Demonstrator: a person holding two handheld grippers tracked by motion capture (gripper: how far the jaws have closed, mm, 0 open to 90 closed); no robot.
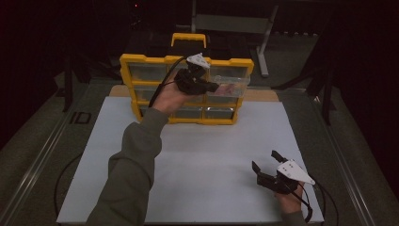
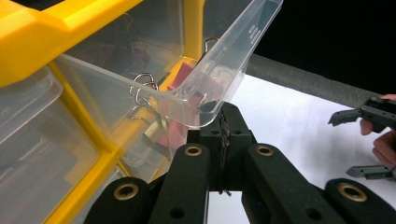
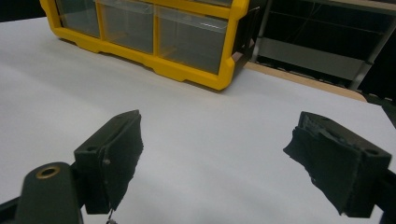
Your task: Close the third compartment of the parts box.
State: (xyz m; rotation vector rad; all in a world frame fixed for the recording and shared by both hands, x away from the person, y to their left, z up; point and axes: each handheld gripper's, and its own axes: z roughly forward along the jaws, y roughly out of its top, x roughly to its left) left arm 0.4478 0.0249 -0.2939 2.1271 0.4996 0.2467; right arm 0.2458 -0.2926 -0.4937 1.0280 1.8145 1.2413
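Clear plastic drawer (image 2: 205, 88) is sliding from the yellow organizer (image 1: 141, 61), its lip pinched in the closed left tool (image 2: 224, 128); right tool (image 3: 219, 154) is waiting open nearby.

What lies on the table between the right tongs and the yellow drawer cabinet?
Nothing: in the right gripper view, bare white table runs from the open right tongs to the yellow drawer cabinet.

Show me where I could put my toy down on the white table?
The white table is bare between the yellow drawer cabinet and the right gripper, and left of the sleeve. It is crowded at the cabinet, where the left gripper grips the pulled-out clear drawer.
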